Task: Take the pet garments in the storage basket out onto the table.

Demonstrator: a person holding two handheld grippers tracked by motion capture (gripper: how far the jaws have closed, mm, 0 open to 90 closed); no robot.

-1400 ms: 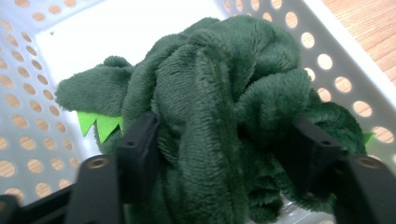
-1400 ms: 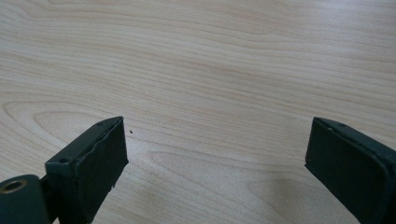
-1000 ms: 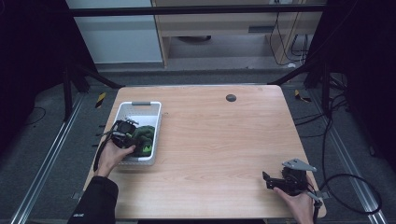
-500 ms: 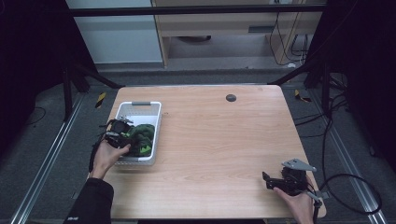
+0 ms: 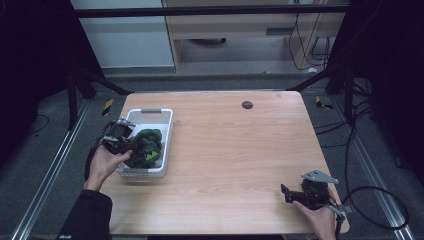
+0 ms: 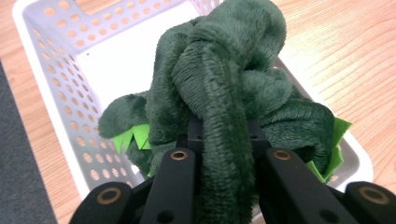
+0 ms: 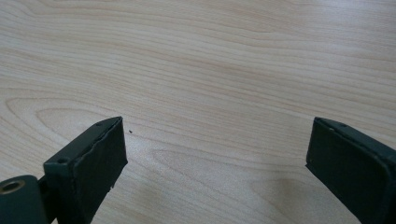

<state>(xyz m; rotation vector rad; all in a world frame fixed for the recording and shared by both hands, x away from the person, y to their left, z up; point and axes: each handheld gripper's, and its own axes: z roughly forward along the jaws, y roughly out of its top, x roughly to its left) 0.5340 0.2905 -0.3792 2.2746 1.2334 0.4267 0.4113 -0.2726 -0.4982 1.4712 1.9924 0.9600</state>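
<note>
Now: green plush toy [image 6: 219, 88] bunched, long axis up from basket [image 6: 60, 56]; left gripper [image 6: 224, 140] clamped on it; right gripper [image 7: 215, 154] wide open.

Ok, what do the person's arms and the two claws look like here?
Both claws are black, with flat black jaws and brass-coloured rivets. The right claw carries a grey three-cornered plate on top and trails a black cable. The left claw also has a grey top part and a black cable looping beside it. The left arm wears a dark sleeve.
</note>
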